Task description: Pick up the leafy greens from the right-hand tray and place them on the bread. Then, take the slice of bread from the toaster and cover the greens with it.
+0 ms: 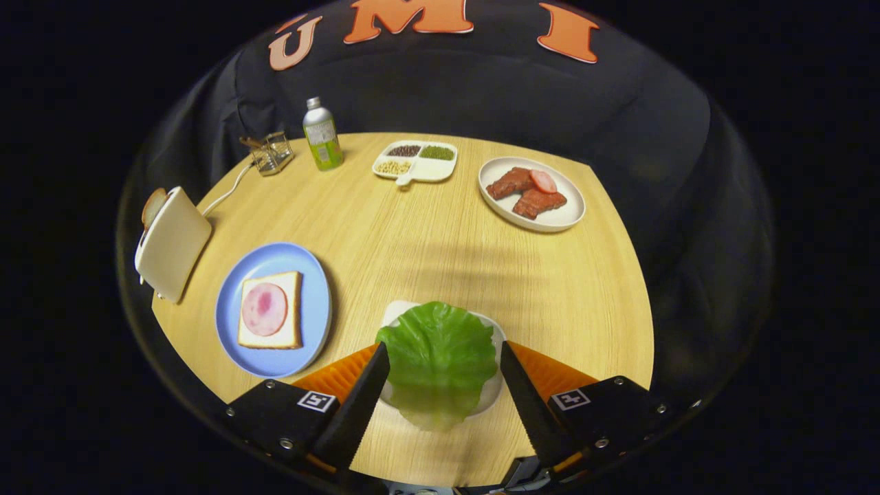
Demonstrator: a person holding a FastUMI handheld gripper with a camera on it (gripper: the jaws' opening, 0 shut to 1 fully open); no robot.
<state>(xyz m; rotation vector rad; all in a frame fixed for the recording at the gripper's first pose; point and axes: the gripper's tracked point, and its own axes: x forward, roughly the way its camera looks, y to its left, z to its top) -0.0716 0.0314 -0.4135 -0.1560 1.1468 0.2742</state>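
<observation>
Gripper (440,364) is spread wide, holding nothing, 1 finger on each side of the leafy greens (438,356). The leaf lies on a small white tray (493,337) at the near edge of the worktop (426,240), overhanging the near rim.

Risks:
- Leaf is thin and floppy: close too high and the fingers likely meet above it and come up empty.
- Go too low and the fingers may catch the tray rim and drag it.
- Leaf could slip out on the way left to the bread (271,311) with ham on the blue plate (313,275).
- Toaster (172,244) at far left, 1 slice (152,206) in the slot; swing clear of it.
</observation>
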